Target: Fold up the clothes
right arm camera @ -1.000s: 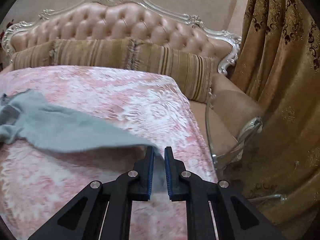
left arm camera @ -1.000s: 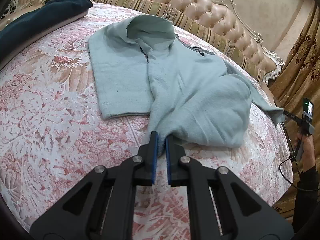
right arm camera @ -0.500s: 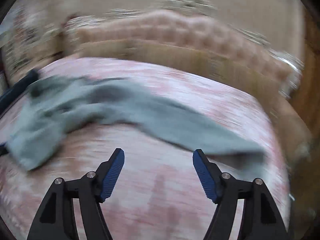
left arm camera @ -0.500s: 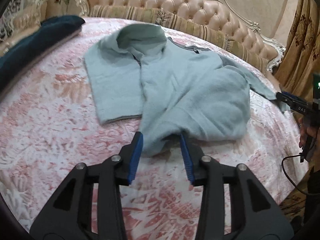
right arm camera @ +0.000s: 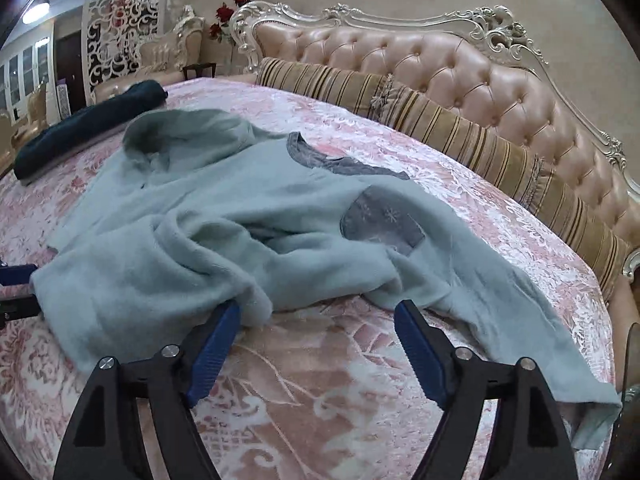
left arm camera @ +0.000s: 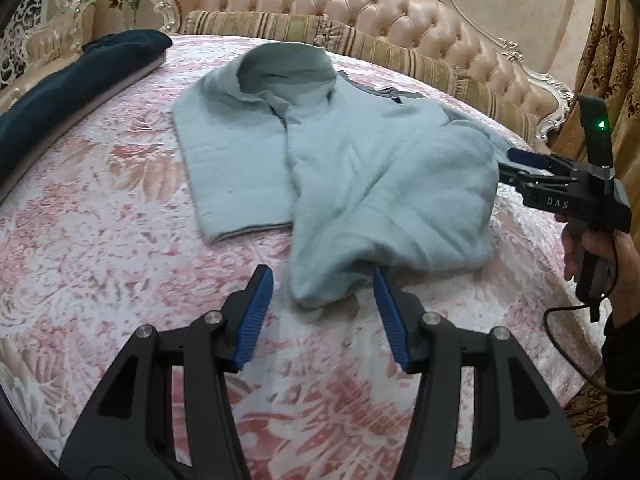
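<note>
Bed (left arm camera: 100, 240), pink floral cover: the landmark. Striped bolsters (right arm camera: 460, 136) line its headboard side. Pale blue fleece garment (left arm camera: 360, 184): mid-bed, partly folded, one sleeve trailing toward the bed's right edge. Dark blue folded cloth (left arm camera: 60, 92): on the bed's far left edge. My left gripper (left arm camera: 322, 312): jaws opening, garment's near corner lying loose between them, unpinched. My right gripper (right arm camera: 316, 344): jaws opening wide at the garment's near hem, holding nothing.

Light: soft, even indoor; my ceiling lamp (right arm camera: 37, 11) glares upper left.
Shadows: faint.
Focus: both views sharp.
Edges: fisheye-bent, dark-cornered.
</note>
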Demonstrator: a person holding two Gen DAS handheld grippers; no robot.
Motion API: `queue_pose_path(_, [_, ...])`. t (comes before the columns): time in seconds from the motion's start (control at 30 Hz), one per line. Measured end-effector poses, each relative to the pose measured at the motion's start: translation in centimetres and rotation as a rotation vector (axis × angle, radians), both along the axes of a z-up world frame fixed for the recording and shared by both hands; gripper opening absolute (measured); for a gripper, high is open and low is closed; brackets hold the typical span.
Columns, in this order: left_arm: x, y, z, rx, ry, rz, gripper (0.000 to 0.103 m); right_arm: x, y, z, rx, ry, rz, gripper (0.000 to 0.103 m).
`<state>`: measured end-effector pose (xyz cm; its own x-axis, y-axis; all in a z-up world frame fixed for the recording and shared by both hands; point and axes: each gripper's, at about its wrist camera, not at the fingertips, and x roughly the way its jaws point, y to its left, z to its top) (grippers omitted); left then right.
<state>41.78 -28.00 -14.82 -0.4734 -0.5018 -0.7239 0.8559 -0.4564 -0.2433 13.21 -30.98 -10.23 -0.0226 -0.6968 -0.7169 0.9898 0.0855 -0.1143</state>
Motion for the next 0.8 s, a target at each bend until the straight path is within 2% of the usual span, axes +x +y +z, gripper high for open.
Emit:
queue_pose_path(0.1, [-0.4, -0.4, -0.2, 0.001, -0.011, 0.003, 0.037, -0.2, 0.3, 0.4, 0.0, -0.072, 0.059, 0.082])
queue_pose_path(0.17, [-0.4, -0.6, -0.2, 0.005, -0.01, 0.007, 0.02, 0.0, 0.4, 0.5, 0.008, -0.107, 0.094, 0.082])
queue_pose_path(0.37, [-0.1, -1.2, -0.3, 0.028, 0.002, 0.0, 0.014, -0.4, 0.5, 0.9, 0.004, -0.17, 0.154, 0.082])
queue_pose_path(0.53, [-0.3, -1.4, 0.0, 0.03, -0.009, 0.003, 0.013, 0.5, 0.9, 1.1, 0.009, -0.126, 0.222, 0.082])
queue_pose_path(0.73, [-0.2, -1.6, -0.1, 0.038, -0.007, 0.017, 0.013, 1.3, -0.5, -0.5, 0.064, -0.204, 0.317, 0.082])
queue_pose_path(0.77, [-0.2, -1.6, -0.1, 0.039, -0.006, 0.02, 0.013, 1.4, -0.7, -0.8, 0.072, -0.219, 0.334, 0.081])
queue_pose_path(0.8, [-0.2, -1.6, 0.0, 0.04, -0.006, 0.022, 0.013, 1.6, -0.9, -1.0, 0.079, -0.238, 0.353, 0.074])
